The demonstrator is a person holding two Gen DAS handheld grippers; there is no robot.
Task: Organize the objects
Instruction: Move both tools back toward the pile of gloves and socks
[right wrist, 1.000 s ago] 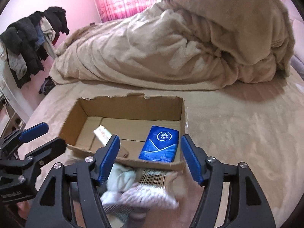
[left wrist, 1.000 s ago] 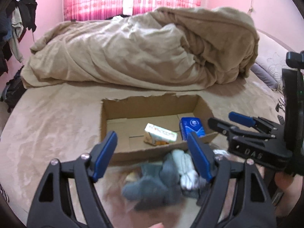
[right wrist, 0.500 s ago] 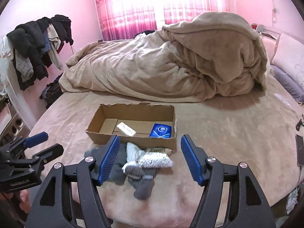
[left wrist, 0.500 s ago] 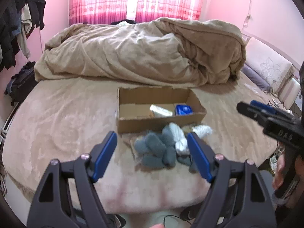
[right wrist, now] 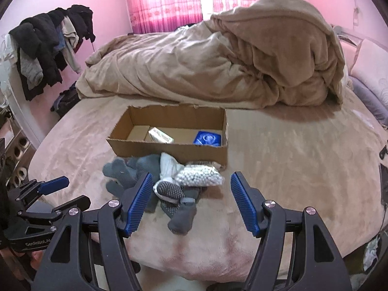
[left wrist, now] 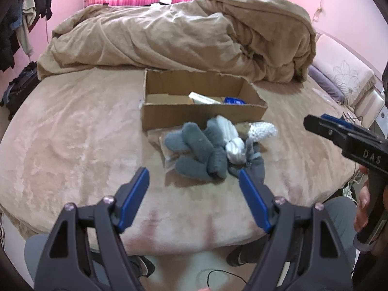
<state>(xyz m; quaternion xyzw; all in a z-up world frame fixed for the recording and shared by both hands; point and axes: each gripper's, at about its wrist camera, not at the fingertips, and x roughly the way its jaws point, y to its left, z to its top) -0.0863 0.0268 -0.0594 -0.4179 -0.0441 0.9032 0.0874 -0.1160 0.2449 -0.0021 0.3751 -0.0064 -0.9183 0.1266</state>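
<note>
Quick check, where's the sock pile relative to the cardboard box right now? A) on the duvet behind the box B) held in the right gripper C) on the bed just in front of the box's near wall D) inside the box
C: the sock pile lies on the bed against the near wall of the cardboard box; both the left gripper and the right gripper are open and empty.

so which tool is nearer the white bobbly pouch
Right. The right tool hangs open just short of the white bobbly pouch, nearly in line with it. The left tool sits farther back, behind the grey socks.
</note>
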